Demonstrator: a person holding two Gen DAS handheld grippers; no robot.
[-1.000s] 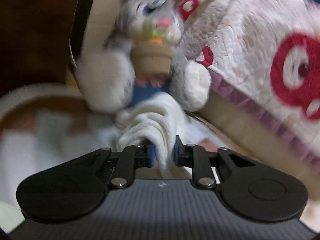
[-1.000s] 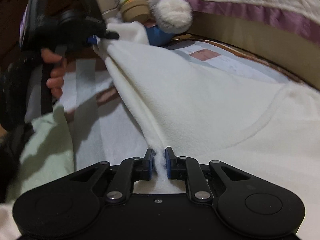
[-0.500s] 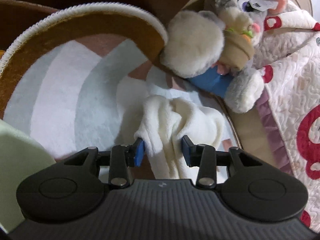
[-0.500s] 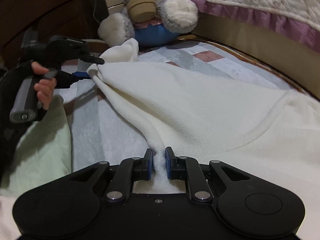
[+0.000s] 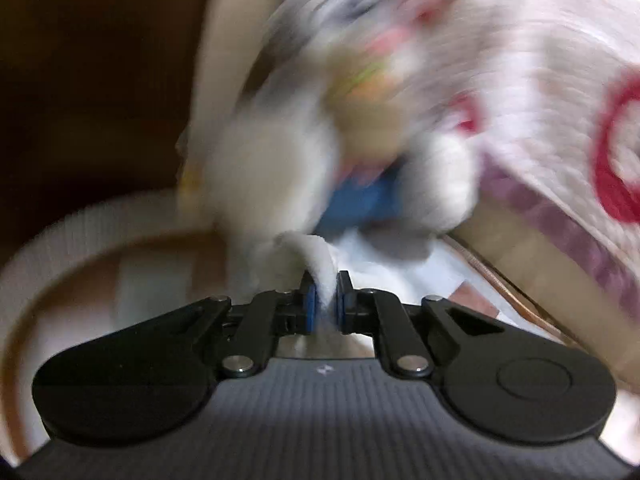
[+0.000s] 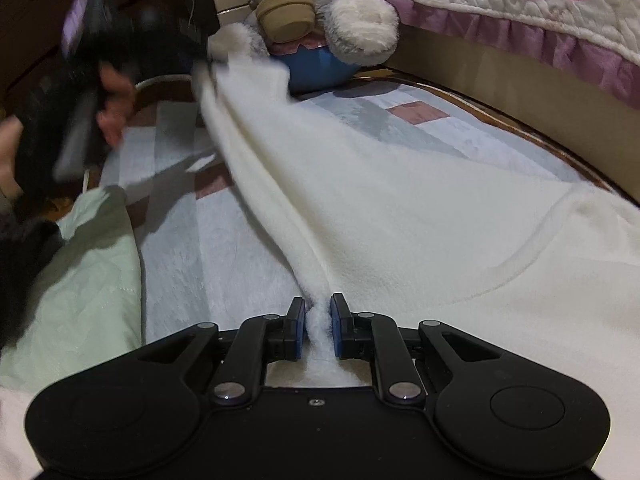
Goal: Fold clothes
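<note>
A cream fleece garment [image 6: 400,200] lies spread over a patterned rug. My right gripper [image 6: 318,316] is shut on its near edge, low over the rug. My left gripper [image 5: 324,300] is shut on the far corner of the same garment [image 5: 318,260]; the left wrist view is blurred. In the right wrist view the left gripper [image 6: 192,60] holds that corner up at the far left, next to the plush rabbit, and the edge runs taut between the two grippers.
A grey plush rabbit [image 6: 316,12] sits at the rug's far end against a bed with a white and red quilt [image 6: 540,4]. A pale green cloth [image 6: 80,272] lies at the left. The rug [image 6: 224,240] has grey, white and brown patches.
Half a second ago the left gripper was open with the garment corner bunched between its fingers. It has shut on the corner and lifted it. The right gripper has held still.
</note>
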